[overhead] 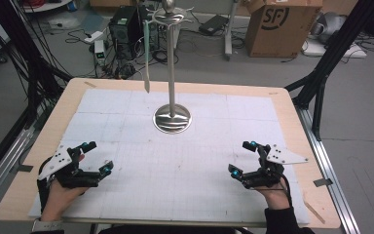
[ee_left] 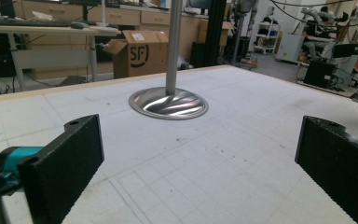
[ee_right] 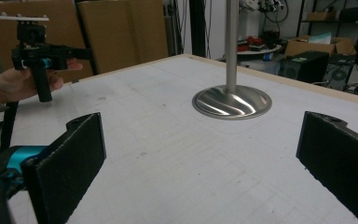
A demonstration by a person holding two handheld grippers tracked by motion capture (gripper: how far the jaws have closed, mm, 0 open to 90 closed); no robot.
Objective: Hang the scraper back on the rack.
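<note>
White gridded mat open between grippers, metal stand toward far edge, left gripper and right gripper jaws apart

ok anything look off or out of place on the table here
Nothing stands out. The stand is upright mid-table with one utensil hanging straight from its top, and the left gripper and right gripper are open, holding nothing.

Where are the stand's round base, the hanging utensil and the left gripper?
stand's round base (overhead: 173,118), high view, polished rim.
hanging utensil (overhead: 147,73), high view, mid handle.
left gripper (overhead: 97,157), high view, between its open jaw tips.
</note>
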